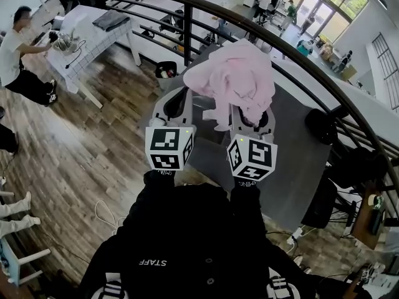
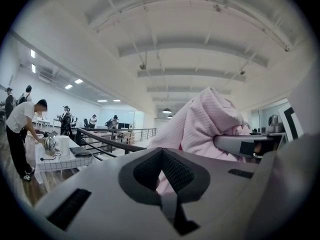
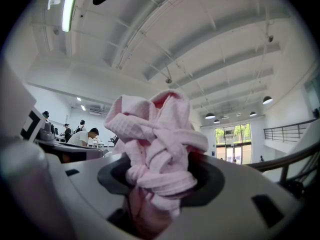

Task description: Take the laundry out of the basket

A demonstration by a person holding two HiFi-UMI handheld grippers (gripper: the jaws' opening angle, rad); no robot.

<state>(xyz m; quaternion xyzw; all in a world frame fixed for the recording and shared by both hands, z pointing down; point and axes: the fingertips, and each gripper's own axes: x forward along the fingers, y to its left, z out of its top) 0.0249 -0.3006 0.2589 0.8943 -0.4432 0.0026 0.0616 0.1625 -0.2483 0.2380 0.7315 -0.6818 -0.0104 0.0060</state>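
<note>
At the upper centre of the head view, the pink garment [image 1: 237, 80] is held aloft in a bunched mass above both grippers, over a grey surface [image 1: 299, 161] and in front of a dark curved railing [image 1: 187, 17]. Directly below it, the right gripper [image 1: 249, 114] is clamped on the fabric; the right gripper view shows twisted folds of the garment [image 3: 155, 134] pinched between the jaws of that gripper [image 3: 160, 184] and rising above them. Left of the garment, the left gripper [image 1: 177, 104] sits just beside its lower edge. The left gripper view shows the jaws of this gripper [image 2: 162, 174] drawn together, with a thin strip of pink visible through the slit; whether fabric is caught there cannot be determined. The garment [image 2: 205, 124] fills the right half of that view. Toward the upper left, a white table [image 1: 93, 36] stands on the wooden floor [image 1: 93, 148], with a person [image 1: 15, 55] leaning over it.
</note>
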